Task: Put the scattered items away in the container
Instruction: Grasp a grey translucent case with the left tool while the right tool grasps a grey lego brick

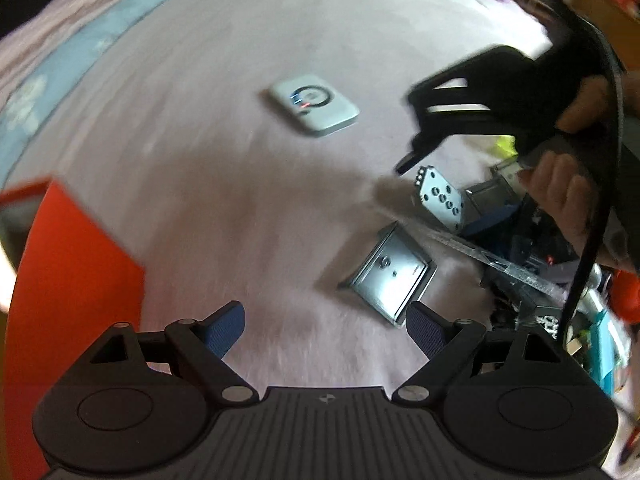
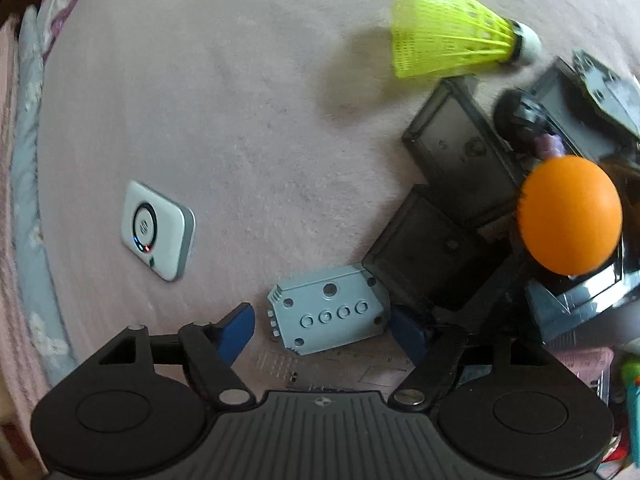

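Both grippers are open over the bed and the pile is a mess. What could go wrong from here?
1. The orange ball rests on stacked dark trays; nudging them may send it rolling.
2. The right gripper straddles the grey perforated plate, which lies flat on soft pink bedding; the fingers could press it in or snag fabric.
3. The yellow shuttlecock looks light and could crush or slip away.
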Available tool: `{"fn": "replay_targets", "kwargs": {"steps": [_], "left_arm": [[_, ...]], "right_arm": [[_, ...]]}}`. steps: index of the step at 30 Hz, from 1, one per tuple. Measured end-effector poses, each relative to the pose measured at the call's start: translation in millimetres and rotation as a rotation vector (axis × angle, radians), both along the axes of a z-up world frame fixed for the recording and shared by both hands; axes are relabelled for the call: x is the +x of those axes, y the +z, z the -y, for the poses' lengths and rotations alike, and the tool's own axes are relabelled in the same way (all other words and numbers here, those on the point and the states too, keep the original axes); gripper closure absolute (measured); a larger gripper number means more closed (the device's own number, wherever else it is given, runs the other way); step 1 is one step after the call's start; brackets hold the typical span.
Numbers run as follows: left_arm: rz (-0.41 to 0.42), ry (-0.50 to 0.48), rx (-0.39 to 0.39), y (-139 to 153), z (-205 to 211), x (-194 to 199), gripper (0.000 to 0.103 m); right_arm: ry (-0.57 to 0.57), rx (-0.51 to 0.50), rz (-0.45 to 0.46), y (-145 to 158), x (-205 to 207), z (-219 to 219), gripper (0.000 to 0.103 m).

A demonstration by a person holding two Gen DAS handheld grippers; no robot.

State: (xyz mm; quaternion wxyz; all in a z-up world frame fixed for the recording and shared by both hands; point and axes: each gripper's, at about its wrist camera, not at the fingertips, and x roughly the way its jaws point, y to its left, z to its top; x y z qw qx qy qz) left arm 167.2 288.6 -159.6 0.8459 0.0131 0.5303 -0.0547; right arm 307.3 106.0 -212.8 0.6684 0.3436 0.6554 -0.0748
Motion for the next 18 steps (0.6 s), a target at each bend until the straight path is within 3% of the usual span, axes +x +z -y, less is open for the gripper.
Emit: {"fn": "replay_targets", "kwargs": {"steps": [4, 5, 8, 9, 11, 13, 18], "left_arm": [[0.024, -0.104, 0.020, -3.1, 16.6, 6.9, 0.018], [0.031, -0.130, 0.025, -3.9, 20.7, 8.6, 0.018], [0.048, -0.208, 0.039, -6.3, 33.1, 13.8, 0.018], [0.044, -0.220, 0.038, -8.7, 36.8, 15.6, 0.018], [0.034, -0.232, 0.031, -12.8, 41.9, 19.7, 0.022], [0.025, -0.244, 0.025, -16.9, 47.1, 23.9, 0.027], [-0.016, -0.261, 0.023, -33.9, 60.8, 34.0, 0.031]], "right_arm": [[0.091, -0.081, -0.021, 0.4, 6.1, -18.3, 0.027], [0.099, -0.095, -0.032, 0.9, 6.5, -19.4, 0.032], [0.126, -0.116, -0.062, 2.2, 5.9, -16.1, 0.056], [0.132, -0.113, -0.068, 1.5, 4.4, -11.1, 0.076], [0.140, -0.097, -0.074, -1.2, 0.3, 1.3, 0.092], [0.124, -0.028, -0.053, -2.9, -5.1, 14.9, 0.093], [0.156, 0.014, 0.010, 3.2, -14.9, 16.1, 0.093]]}}
